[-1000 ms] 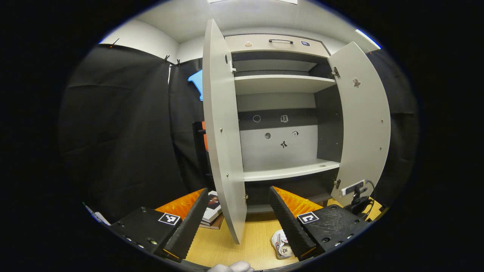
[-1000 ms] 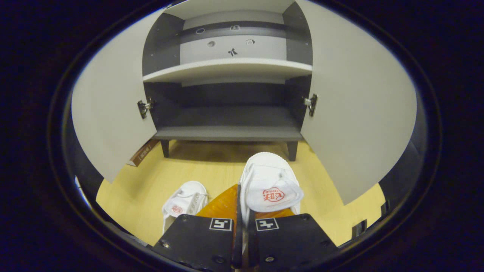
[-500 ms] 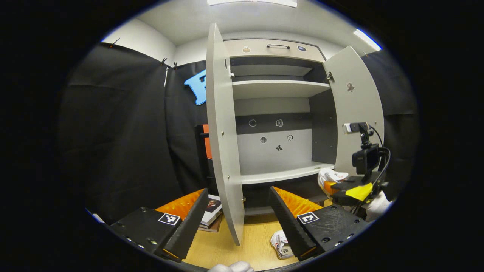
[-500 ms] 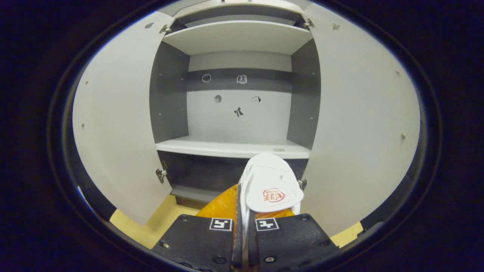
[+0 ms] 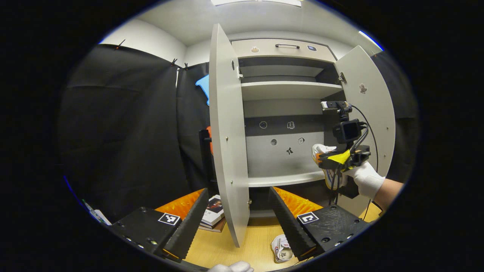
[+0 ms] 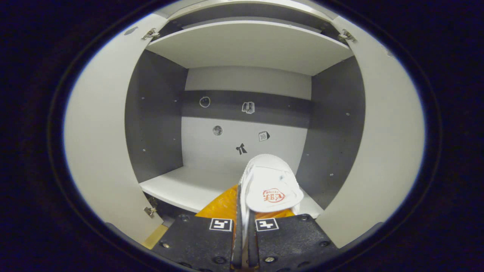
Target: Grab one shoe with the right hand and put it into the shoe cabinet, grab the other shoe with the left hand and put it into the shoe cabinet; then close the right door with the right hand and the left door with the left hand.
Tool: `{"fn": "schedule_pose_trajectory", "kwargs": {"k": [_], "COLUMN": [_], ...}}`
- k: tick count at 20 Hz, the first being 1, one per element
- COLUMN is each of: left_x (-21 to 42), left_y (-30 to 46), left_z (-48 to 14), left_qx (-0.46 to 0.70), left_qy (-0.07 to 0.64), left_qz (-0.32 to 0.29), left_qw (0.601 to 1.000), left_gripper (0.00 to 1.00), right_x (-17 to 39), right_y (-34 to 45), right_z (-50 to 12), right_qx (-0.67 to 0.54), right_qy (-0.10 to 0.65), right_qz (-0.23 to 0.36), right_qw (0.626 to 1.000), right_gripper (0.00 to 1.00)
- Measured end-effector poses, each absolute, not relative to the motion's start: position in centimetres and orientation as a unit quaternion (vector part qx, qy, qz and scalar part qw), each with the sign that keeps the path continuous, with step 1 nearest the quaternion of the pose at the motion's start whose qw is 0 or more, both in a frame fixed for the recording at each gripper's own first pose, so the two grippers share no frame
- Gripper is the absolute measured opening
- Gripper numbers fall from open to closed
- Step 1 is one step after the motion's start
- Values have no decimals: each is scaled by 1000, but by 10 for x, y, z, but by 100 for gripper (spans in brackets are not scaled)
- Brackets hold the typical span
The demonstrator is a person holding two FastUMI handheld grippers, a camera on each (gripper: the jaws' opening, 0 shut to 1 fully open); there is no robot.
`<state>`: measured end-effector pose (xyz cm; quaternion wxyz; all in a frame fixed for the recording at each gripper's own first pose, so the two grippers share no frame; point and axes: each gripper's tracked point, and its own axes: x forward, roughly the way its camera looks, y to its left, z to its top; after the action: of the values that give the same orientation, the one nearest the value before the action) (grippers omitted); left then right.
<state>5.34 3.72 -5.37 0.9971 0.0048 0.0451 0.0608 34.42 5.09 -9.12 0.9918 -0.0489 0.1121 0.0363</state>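
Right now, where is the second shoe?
In the left gripper view, the second shoe lies on the wooden floor near the open left door.

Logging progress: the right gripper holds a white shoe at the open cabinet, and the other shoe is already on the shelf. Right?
Not quite. The other shoe lies on the floor, as the left gripper view shows. The right gripper does hold a white shoe at the open cabinet.

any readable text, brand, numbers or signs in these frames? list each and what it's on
None can be read with confidence.
Red print on the shoe held by the right gripper: too blurred to read.
Calendar-style sticker on the cabinet's back panel: digits too small to trust.
Other stickers there: pictures, no words.
Square markers on the gripper bodies: patterns, not text.
Book cover on the floor: too small.
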Motion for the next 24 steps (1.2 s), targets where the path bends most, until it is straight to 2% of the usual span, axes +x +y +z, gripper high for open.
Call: {"fn": "schedule_pose_trajectory", "kwargs": {"k": [6, 15, 20, 21, 24], "left_x": [61, 67, 65, 64, 61], "left_y": [33, 32, 30, 30, 32], "left_z": [-48, -45, -43, -42, -40], "left_qx": [8, 11, 10, 10, 11], "left_qy": [54, 61, 56, 53, 47], "left_qz": [89, 103, 101, 101, 104], "left_qw": [995, 993, 993, 993, 993], "left_gripper": [96, 96, 96, 96, 96], "right_x": [426, 471, 476, 478, 474], "right_y": [54, 55, 53, 54, 56], "right_z": [-97, -158, -172, -176, -175], "right_qx": [-46, -31, -38, -35, -19], "right_qy": [138, 286, 338, 346, 362], "right_qz": [41, 34, 38, 36, 27], "right_qw": [988, 957, 940, 937, 932], "right_gripper": [10, 7, 17, 22, 23]}}
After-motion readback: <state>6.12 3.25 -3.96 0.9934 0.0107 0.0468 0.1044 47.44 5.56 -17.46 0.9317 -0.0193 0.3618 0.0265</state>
